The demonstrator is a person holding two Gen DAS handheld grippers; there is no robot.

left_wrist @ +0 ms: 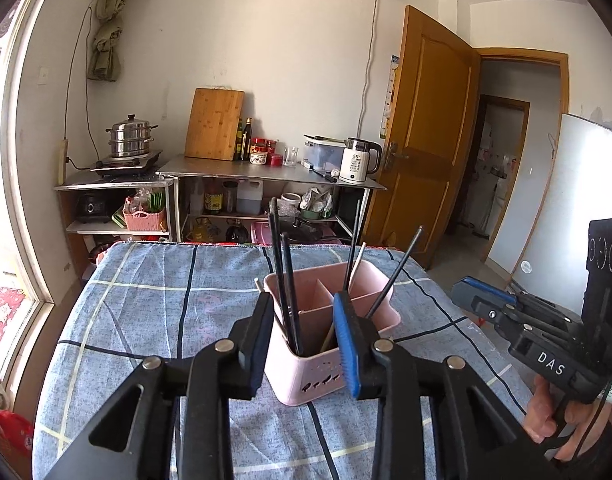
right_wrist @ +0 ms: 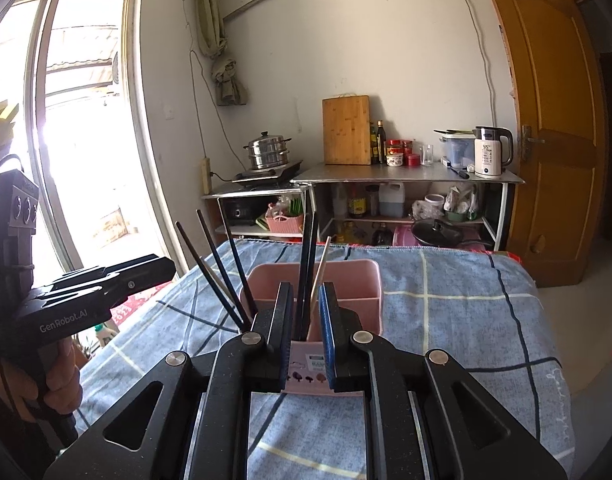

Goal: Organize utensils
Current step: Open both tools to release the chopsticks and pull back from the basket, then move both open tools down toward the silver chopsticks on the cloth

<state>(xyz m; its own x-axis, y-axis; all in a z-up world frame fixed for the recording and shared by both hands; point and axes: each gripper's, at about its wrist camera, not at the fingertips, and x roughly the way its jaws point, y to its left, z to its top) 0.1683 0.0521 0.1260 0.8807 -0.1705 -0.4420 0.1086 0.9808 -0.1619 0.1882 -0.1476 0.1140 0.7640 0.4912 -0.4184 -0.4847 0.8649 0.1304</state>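
A pink divided utensil holder [left_wrist: 317, 344] stands on the blue checked cloth; it also shows in the right wrist view [right_wrist: 345, 280]. Several black chopsticks [left_wrist: 284, 280] and a pale one [left_wrist: 355, 266] stand in it. In the right wrist view black chopsticks [right_wrist: 222, 268] lean left and others [right_wrist: 307, 264] stand upright. My left gripper [left_wrist: 306, 340] is open and empty, its fingers on either side of the holder's near corner. My right gripper [right_wrist: 306, 332] is open by a narrow gap and empty, just in front of the holder.
The table with the blue checked cloth [left_wrist: 166, 312] carries the holder. Behind it stand metal shelves [left_wrist: 266, 172] with a cutting board, bottles, a kettle and a steamer pot. A window is on the left and a wooden door [left_wrist: 425, 152] on the right.
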